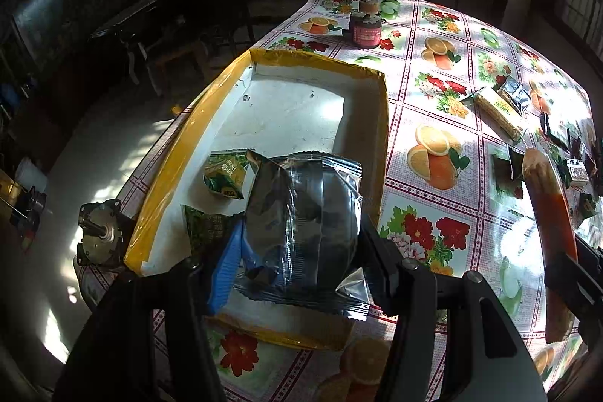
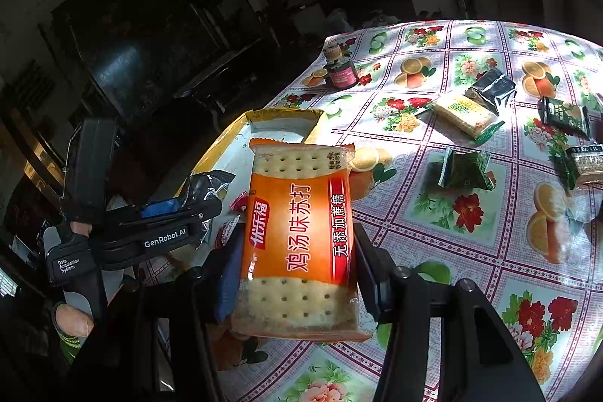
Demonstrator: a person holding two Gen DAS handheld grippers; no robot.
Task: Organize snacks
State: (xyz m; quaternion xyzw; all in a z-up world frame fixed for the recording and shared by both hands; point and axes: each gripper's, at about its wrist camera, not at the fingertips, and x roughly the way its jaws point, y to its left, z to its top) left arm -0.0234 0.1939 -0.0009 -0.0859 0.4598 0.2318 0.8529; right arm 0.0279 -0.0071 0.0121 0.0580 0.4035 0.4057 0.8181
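The left gripper (image 1: 297, 243) clamps a silver foil snack pouch (image 1: 301, 213) directly over the near end of the yellow-edged white box (image 1: 188, 138), long axis running away from the jaws; the right gripper (image 2: 297, 251) grips an orange soda cracker packet (image 2: 299, 236) just right of the box (image 2: 279, 127), farther from it

From my feed the box (image 1: 380, 123) sits on the table's (image 1: 444, 225) left edge with two small packets (image 1: 225, 176) lying inside. My left gripper (image 1: 297, 243) holds a foil pouch (image 1: 301, 210) over its near end. Right gripper (image 2: 297, 251) carries a cracker pack (image 2: 301, 232) just beside the box. Loose snacks (image 2: 465, 115) lie scattered to the right, a jar (image 1: 365, 32) at the far end.
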